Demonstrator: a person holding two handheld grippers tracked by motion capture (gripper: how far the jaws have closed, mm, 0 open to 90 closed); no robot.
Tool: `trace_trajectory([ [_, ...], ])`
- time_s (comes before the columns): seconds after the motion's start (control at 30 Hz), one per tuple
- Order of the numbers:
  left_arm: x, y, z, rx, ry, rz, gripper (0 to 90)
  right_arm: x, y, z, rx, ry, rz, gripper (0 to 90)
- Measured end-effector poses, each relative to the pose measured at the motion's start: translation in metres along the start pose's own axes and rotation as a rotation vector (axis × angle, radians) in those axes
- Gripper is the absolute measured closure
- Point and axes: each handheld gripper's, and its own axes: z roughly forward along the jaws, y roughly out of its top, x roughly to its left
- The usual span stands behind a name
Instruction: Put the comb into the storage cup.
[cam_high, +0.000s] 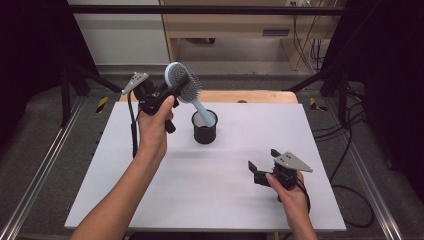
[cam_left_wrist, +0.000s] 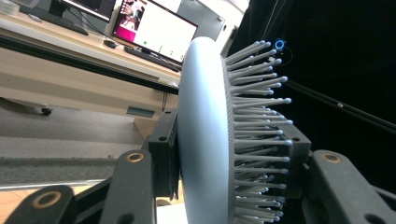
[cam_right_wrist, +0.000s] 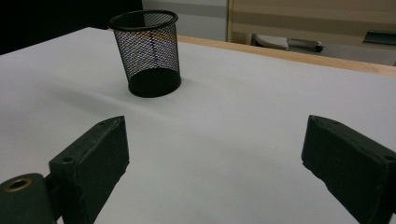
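Note:
My left gripper (cam_high: 181, 86) is held up over the far side of the table, shut on the round head of a pale blue hairbrush (cam_high: 176, 76). In the left gripper view the jaws of this gripper (cam_left_wrist: 229, 154) press the brush's (cam_left_wrist: 201, 130) smooth back on one side and its bristles on the other. The brush handle slants down to the right, and its tip lies over the mouth of a black mesh cup (cam_high: 205, 131). The upright cup (cam_right_wrist: 148, 51) looks empty inside. My right gripper (cam_high: 263, 160) rests low at the front right, open (cam_right_wrist: 215, 154), with nothing between its jaws.
The white table top (cam_high: 210, 180) has a wooden edge (cam_high: 250, 96) at the back. Black frame bars and cables run along both sides. A desk with monitors (cam_left_wrist: 154, 28) stands beyond the table.

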Motion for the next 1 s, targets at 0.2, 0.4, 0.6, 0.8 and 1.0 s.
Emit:
trace_trajectory([
  [0.2,0.005,0.001,0.006,-0.002,0.007,0.0,52.5,0.001,0.0,0.0,-0.002,0.003,0.0,7.8],
  [0.4,0.007,0.0,0.01,-0.003,0.022,0.022,52.5,0.0,0.0,0.0,0.001,0.011,0.001,7.5],
  [0.6,0.012,-0.001,0.013,-0.01,0.039,0.02,52.5,0.001,0.0,0.0,0.0,0.012,0.001,7.4],
  [0.8,0.016,-0.004,0.02,-0.005,0.049,0.033,52.5,0.001,-0.001,0.001,0.008,0.013,-0.001,7.3],
  [1.0,0.024,-0.01,0.03,0.004,0.055,0.04,52.4,0.002,-0.001,0.001,0.005,0.016,0.0,7.3],
])
